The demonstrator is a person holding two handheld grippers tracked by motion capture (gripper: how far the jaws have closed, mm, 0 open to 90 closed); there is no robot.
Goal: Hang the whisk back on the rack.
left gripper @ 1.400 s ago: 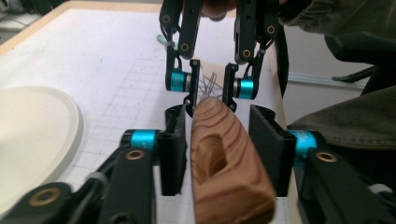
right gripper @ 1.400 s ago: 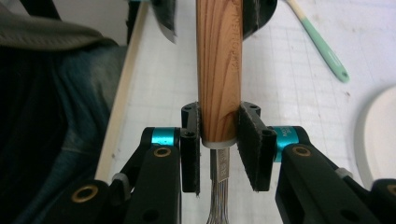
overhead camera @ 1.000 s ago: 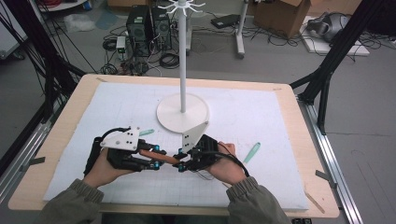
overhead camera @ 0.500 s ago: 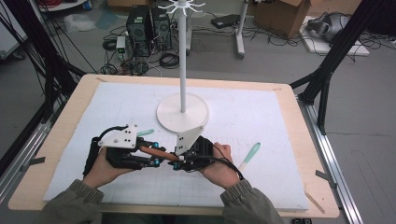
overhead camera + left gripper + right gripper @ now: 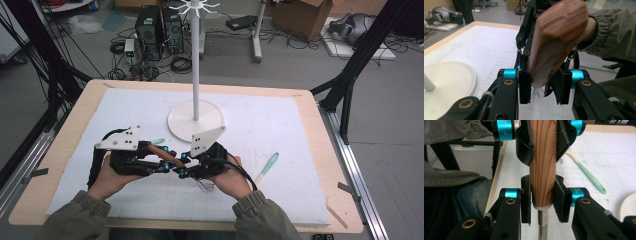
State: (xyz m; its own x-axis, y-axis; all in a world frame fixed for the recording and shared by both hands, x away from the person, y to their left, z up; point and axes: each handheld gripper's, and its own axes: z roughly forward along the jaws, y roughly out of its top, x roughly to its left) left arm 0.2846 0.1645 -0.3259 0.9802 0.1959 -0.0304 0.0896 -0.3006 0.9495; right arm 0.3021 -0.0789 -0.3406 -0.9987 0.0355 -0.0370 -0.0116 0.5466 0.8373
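Note:
A utensil with a wooden handle [image 5: 165, 154] and thin metal wires [image 5: 543, 225] is held above the white mat between both hands. My left gripper [image 5: 161, 161] is shut on the handle, whose rounded end [image 5: 560, 27] looms toward that gripper's camera. My right gripper [image 5: 543, 205] clamps the same handle [image 5: 542, 170] just above its white collar, where the wires come out. In the right gripper view the left gripper's jaws grip the handle farther up. In the high view the right gripper [image 5: 184, 167] faces the left one, tips nearly touching.
A white stand with a round base [image 5: 212, 127] and a tall pole [image 5: 196, 75] rises behind the hands. A mint-handled spatula [image 5: 267, 167] lies on the white mat [image 5: 300, 130] to the right, and another mint utensil [image 5: 158, 141] lies by the left gripper. Wooden table edges surround the mat.
Both hands and the handle have drifted slightly to the left. Both grips on the handle are unchanged.

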